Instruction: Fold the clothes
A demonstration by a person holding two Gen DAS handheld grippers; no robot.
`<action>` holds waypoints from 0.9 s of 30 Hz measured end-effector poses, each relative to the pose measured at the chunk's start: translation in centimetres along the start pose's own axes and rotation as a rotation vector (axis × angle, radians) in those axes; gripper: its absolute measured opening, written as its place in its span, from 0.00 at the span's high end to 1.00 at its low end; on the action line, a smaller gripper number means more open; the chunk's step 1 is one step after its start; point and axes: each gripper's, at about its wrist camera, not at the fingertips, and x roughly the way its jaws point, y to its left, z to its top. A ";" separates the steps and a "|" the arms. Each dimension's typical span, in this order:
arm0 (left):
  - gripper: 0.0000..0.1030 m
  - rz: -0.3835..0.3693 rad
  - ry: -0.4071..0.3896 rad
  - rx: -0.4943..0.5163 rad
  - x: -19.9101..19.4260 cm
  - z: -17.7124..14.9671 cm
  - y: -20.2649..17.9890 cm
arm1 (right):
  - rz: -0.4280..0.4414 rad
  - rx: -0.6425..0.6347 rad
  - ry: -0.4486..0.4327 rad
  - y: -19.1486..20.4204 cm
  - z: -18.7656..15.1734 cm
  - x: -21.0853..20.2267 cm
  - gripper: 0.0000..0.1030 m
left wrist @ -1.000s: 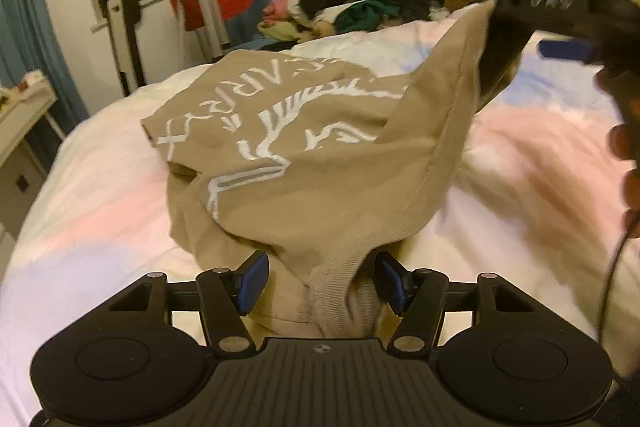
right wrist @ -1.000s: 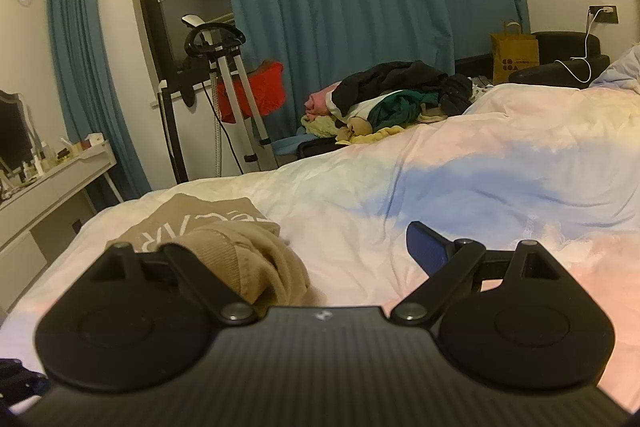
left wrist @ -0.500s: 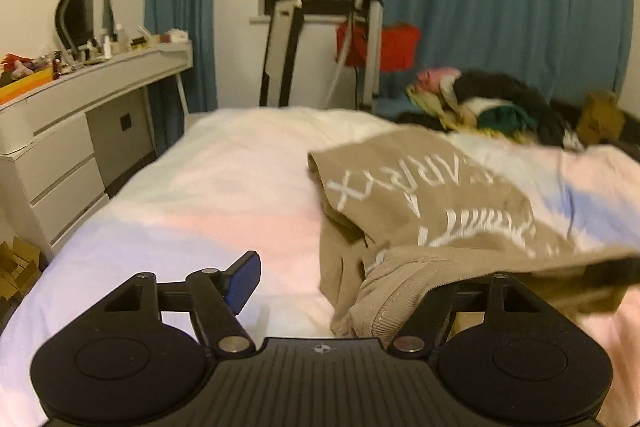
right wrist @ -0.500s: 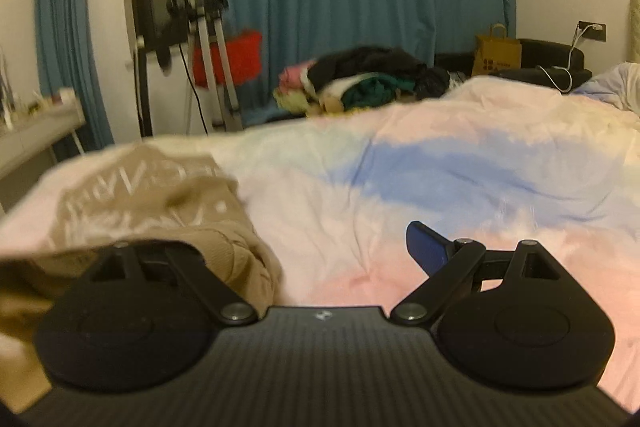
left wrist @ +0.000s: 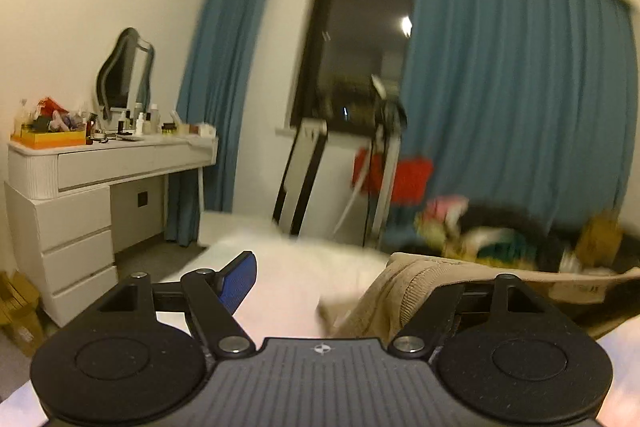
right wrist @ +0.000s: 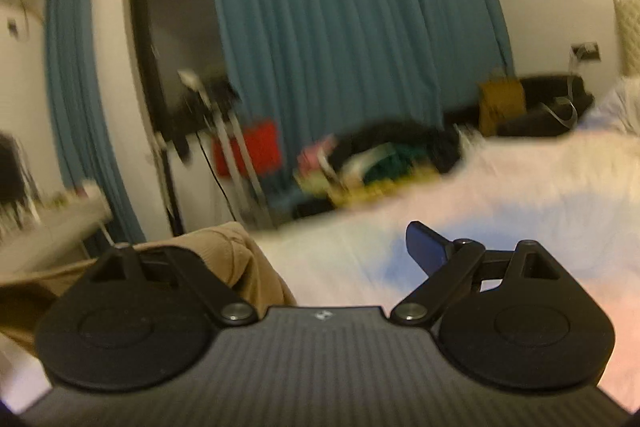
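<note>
Tan ribbed garment draped over right finger of left gripper, lower right of frame; jaws spread. Same for right gripper (cloth lower left, view blurred).

Readable text: none in either view.
Tan garment: no print shows on the bunched part in view.
Yellow-brown bag: any marking is lost to blur.
</note>
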 end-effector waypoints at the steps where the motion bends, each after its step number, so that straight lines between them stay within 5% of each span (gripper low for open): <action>1: 0.28 -0.009 -0.029 -0.026 -0.5 2.1 -0.1 | 0.019 0.000 -0.035 0.9 2.0 -0.4 0.13; 5: 0.28 -0.044 -0.146 -0.128 -2.5 10.7 -0.4 | 0.078 0.008 -0.160 4.0 10.3 -2.0 0.13; 15: 0.27 -0.185 -0.354 -0.113 -11.1 30.7 -3.1 | 0.163 -0.091 -0.397 7.9 28.7 -11.9 0.13; 20: 0.26 -0.268 -0.382 -0.104 -16.0 35.6 -4.3 | 0.211 -0.079 -0.443 7.2 34.1 -16.1 0.12; 27: 0.26 -0.305 -0.273 -0.110 -13.6 36.1 -6.6 | 0.175 -0.132 -0.391 6.1 35.7 -14.9 0.12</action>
